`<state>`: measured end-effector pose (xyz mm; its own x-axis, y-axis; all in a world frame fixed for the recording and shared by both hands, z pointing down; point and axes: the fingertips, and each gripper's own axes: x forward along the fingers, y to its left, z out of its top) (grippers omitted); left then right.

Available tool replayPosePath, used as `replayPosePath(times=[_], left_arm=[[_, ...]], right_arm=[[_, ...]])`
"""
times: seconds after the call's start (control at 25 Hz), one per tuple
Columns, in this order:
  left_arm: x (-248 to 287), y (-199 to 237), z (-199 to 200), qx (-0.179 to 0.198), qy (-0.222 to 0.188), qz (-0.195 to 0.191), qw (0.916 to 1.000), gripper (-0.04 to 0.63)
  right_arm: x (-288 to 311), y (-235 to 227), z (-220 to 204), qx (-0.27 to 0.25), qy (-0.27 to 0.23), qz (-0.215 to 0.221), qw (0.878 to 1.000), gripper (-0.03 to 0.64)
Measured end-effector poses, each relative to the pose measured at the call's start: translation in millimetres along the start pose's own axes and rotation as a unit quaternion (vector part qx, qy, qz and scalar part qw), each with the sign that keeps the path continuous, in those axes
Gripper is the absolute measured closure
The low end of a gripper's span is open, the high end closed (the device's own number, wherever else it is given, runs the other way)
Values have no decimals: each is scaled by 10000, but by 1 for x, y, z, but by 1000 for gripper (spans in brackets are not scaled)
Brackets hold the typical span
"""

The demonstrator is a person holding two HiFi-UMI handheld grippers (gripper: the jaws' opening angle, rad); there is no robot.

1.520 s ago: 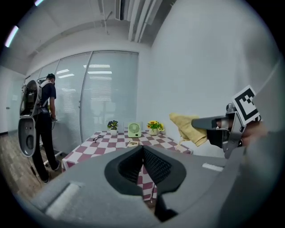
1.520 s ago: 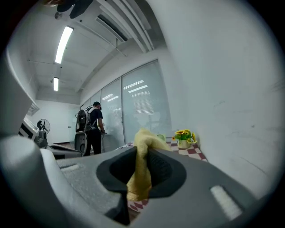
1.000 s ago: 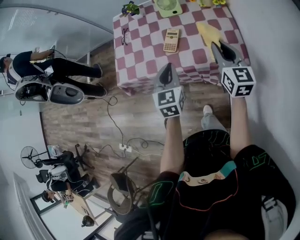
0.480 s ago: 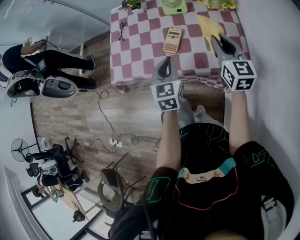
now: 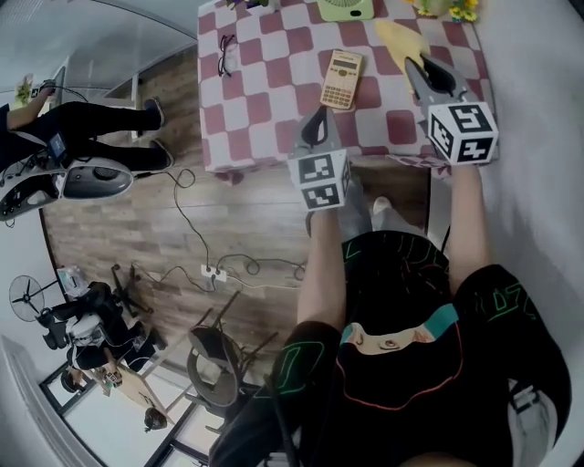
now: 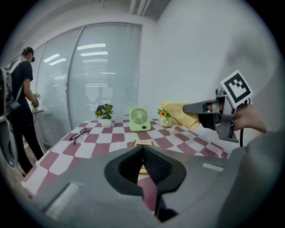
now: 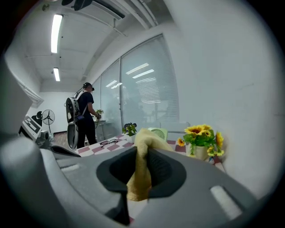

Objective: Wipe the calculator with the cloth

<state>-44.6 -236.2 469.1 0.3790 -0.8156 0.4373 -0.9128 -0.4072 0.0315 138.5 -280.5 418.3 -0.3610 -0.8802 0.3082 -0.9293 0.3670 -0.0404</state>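
Note:
The beige calculator (image 5: 342,79) lies flat near the middle of the red-and-white checked table (image 5: 265,100). The left gripper view also shows the calculator (image 6: 143,143), straight ahead. My left gripper (image 5: 317,116) is shut and holds nothing. It hovers at the table's near edge, just short of the calculator. My right gripper (image 5: 422,68) is shut on the yellow cloth (image 5: 401,41), held up over the table's right side. That cloth (image 7: 141,164) hangs between the jaws in the right gripper view.
A green fan (image 5: 345,7), a sunflower vase (image 7: 202,138) and a purple flower pot (image 6: 104,115) stand along the table's far edge. Glasses (image 5: 225,53) lie at its left. Another person (image 6: 18,111) stands left of the table. Cables (image 5: 210,246) run across the wooden floor.
Both grippers have come closer to the table. The left one's tip now reaches the near edge. The right gripper still holds the cloth.

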Motion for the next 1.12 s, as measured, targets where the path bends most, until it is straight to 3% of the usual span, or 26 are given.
replayPosePath(times=[0.24,0.44,0.72,0.88,1.12], left_arm=[[35,36,-32,-90,487,-144,9987,584],[54,65,-28,-129,612,-123,9980,585],[65,73,-34,-338,661,3,9972,584],[58,71,-33,-593,589,270,9961,585],[44,68,-44,-944,606,514,9924,584]], right_arm=[[69,13,-20,-302,447,368,9979,551],[105,33,-32,-878,920,869,9881,551],[138,49,-56,-1732,1380,1447,9644,551],[149,54,-68,-2392,1581,1707,9427,551],[154,62,-85,-2929,1788,1855,9208,551]])
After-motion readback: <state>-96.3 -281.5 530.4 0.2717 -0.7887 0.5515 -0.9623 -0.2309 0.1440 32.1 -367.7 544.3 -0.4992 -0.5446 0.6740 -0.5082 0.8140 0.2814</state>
